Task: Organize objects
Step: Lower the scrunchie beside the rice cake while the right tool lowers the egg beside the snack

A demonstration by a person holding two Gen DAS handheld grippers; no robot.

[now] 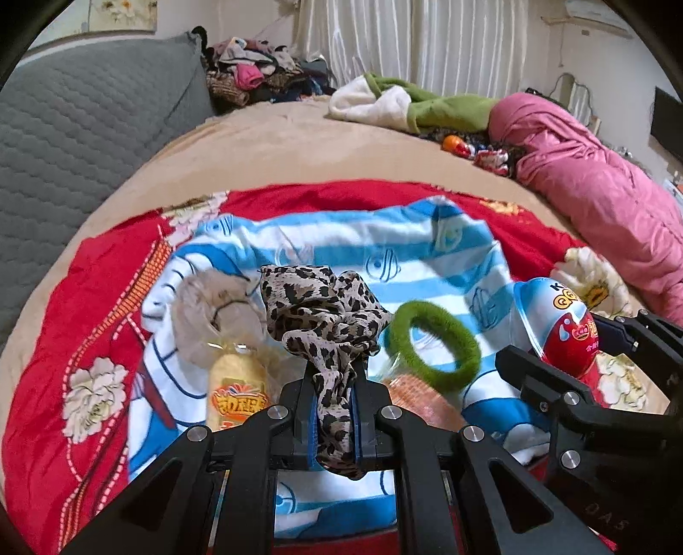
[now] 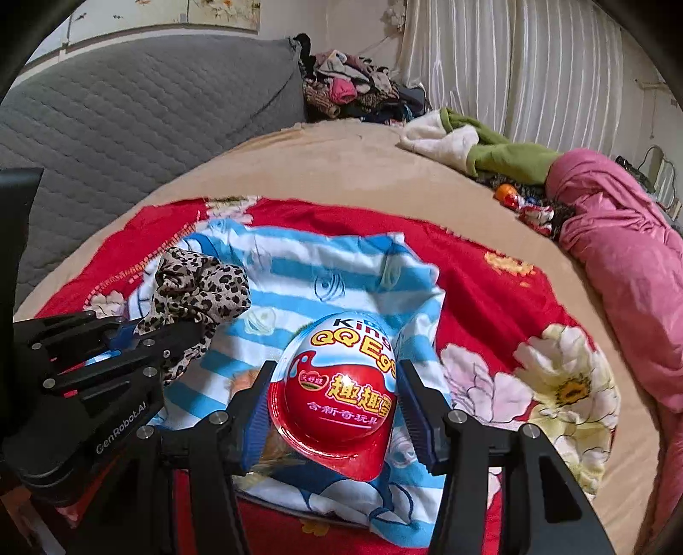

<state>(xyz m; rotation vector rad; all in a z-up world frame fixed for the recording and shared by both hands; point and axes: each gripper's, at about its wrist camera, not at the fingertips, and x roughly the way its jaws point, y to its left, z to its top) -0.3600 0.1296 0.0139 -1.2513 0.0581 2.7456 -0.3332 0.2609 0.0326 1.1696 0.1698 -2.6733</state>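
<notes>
Bed [image 1: 277, 141] first: tan fleece cover fills the room's middle, grey quilted headboard [image 1: 85, 111] to the left, white curtains [image 1: 427, 38] behind, heaps of clothes at the far corner and a pink duvet [image 1: 597, 183] along the right edge. A red floral cloth [image 1: 64, 307] is spread over the tan, and on it lies a blue-striped cartoon cloth [image 1: 341, 247], which looks to be the collecting spot, since the small stuff sits there.

On the striped cloth: a fluffy beige scrunchie [image 1: 213, 311], a green fuzzy hair ring [image 1: 435, 341], a yellow snack packet [image 1: 237, 392].

Left gripper [image 1: 335, 410] has its jaws pressed together on a leopard-print scrunchie [image 1: 320, 307], pinching a fold so the rest flops forward over the cloth. Probably held by the edge because the fabric is soft.

Right gripper [image 2: 337, 405] has its jaws part-spread, clamping a red-and-white toy egg [image 2: 345, 384] by its sides, label up. Wide grip suits the hard round shell.

Both items hang just above the striped cloth, near the other bits; likely about to be set down there.
</notes>
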